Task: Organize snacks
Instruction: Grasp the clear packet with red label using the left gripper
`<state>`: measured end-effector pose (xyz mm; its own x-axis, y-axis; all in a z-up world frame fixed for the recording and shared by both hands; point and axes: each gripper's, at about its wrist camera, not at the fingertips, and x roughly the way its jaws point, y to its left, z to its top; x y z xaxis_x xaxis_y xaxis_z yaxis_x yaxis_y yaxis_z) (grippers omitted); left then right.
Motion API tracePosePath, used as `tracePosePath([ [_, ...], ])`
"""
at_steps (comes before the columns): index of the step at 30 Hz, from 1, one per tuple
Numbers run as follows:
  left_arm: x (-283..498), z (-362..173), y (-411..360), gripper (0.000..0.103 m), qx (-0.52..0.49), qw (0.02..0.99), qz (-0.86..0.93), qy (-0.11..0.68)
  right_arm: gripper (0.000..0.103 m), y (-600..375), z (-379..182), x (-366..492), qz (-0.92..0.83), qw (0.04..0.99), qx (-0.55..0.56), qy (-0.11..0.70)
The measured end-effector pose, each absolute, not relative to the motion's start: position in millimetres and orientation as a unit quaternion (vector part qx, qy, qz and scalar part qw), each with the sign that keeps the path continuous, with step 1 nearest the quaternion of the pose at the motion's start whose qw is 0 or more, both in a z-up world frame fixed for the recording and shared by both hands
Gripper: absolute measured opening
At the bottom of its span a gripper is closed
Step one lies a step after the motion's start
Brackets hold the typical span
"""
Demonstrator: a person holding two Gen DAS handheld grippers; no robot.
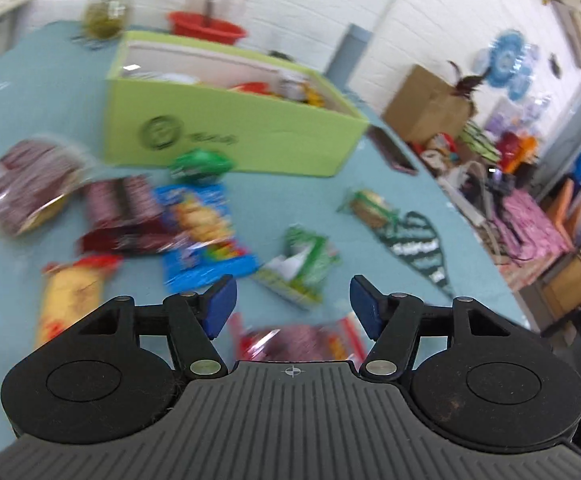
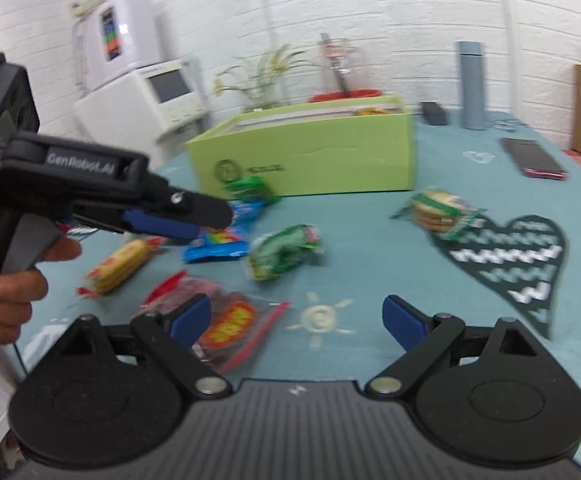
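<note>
Both tongs point(image 1: 293, 304) point(image 2: 297, 324) gape empty above blurred snacks point(image 1: 198, 232).

Green box point(image 2: 322, 156): one, on the blue surface point(image 2: 370, 272).
Snack packets outside the box: about nine can be counted, though blur makes it uncertain.
Green packets: three, namely a small one by the box point(image 1: 200, 166), a crumpled one point(image 2: 284, 254) and a biscuit pack with green edge point(image 2: 436, 212).
Blue packet point(image 1: 206, 236): one.
Yellow biscuit packet point(image 2: 118, 266): one.
Dark red packets: three in the left wrist view point(image 1: 26, 186) point(image 1: 124, 208) point(image 1: 138, 240).
Clear bag with red edge point(image 2: 226, 320): one.
Phones: one point(image 2: 536, 158).
Grey bottle point(image 2: 470, 84): one.
Hand-held grippers: two, left hand-held gripper point(image 1: 292, 306) and right hand-held gripper point(image 2: 296, 320).
</note>
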<state>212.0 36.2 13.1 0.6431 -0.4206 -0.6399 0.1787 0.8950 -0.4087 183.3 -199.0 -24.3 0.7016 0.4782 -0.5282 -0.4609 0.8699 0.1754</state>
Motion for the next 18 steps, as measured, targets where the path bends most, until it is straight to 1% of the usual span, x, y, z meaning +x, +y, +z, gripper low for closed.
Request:
tracePosePath([
  [4,186,-1,54,0.046,-0.191,0.867,-0.165,0.43,0.093,-175,-24,194,0.321,0.901,-0.015,0.29],
  [6,180,-8,59,0.047,-0.219,0.852,-0.171,0.444,0.093,-161,-21,201,0.327,0.9,-0.051,0.284],
  [7,180,-12,62,0.042,-0.241,0.842,-0.18,0.448,0.093,-156,-22,205,0.335,0.896,-0.063,0.284],
  [9,182,-18,67,0.042,-0.264,0.834,-0.177,0.452,0.093,-150,-24,213,0.353,0.883,-0.073,0.299],
  [12,191,-24,63,0.045,-0.272,0.827,-0.191,0.453,0.093,-152,-29,221,0.36,0.874,-0.057,0.321],
  [15,204,-32,59,0.045,-0.291,0.811,-0.217,0.458,0.093,-168,-32,225,0.341,0.876,-0.009,0.342],
  [18,221,-33,47,0.045,-0.271,0.818,-0.228,0.452,0.093,-187,-38,218,0.317,0.881,0.02,0.351],
])
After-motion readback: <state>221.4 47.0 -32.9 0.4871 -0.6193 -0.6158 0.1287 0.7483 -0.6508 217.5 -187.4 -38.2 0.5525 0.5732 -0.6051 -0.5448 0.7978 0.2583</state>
